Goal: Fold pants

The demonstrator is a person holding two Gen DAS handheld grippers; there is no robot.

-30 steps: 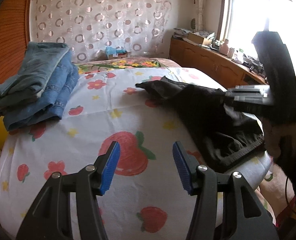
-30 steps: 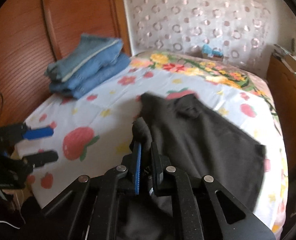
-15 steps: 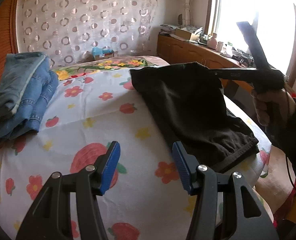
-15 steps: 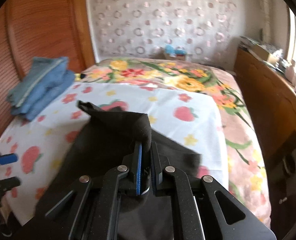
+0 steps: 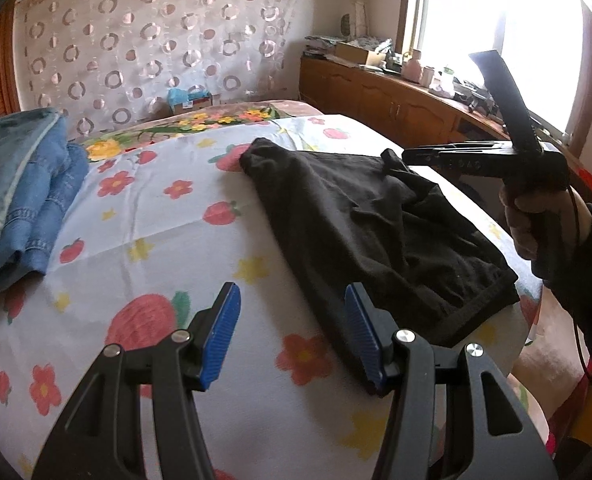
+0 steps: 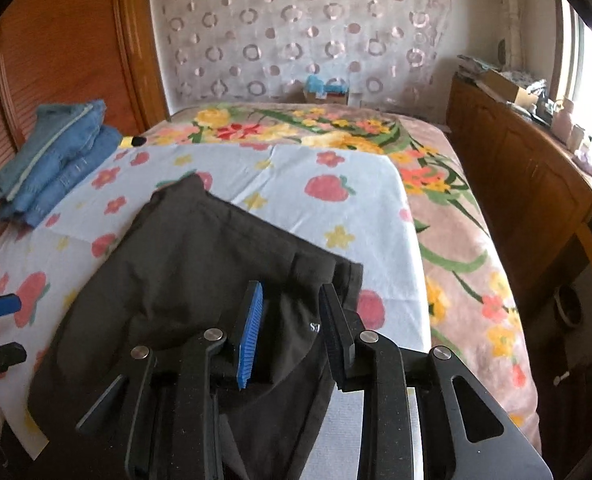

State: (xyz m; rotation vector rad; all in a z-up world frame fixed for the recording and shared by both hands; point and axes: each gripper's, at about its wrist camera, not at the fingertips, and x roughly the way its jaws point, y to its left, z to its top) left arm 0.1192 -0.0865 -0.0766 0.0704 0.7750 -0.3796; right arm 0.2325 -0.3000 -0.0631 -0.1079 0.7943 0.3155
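right gripper (image 6: 292,312) jaws just been opening, now part-way apart over black pants (image 6: 200,272), cloth below gap, pads not pressing it. left gripper (image 5: 292,320) wide apart, empty, hovering over strawberry-print sheet (image 5: 156,224) beside pants edge. pants lie flat on sheet at near end of bed. folded jeans (image 5: 20,188) stacked far left.

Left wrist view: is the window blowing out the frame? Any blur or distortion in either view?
Left wrist view: the window at upper right is blown out to white, with haze over the cabinet top; the black pants stay dark but readable. Right wrist view: evenly lit, only a sliver of glare at the right edge; the pants' folds show little detail. Both views: strong fisheye bending and dark corners; no clear motion blur.
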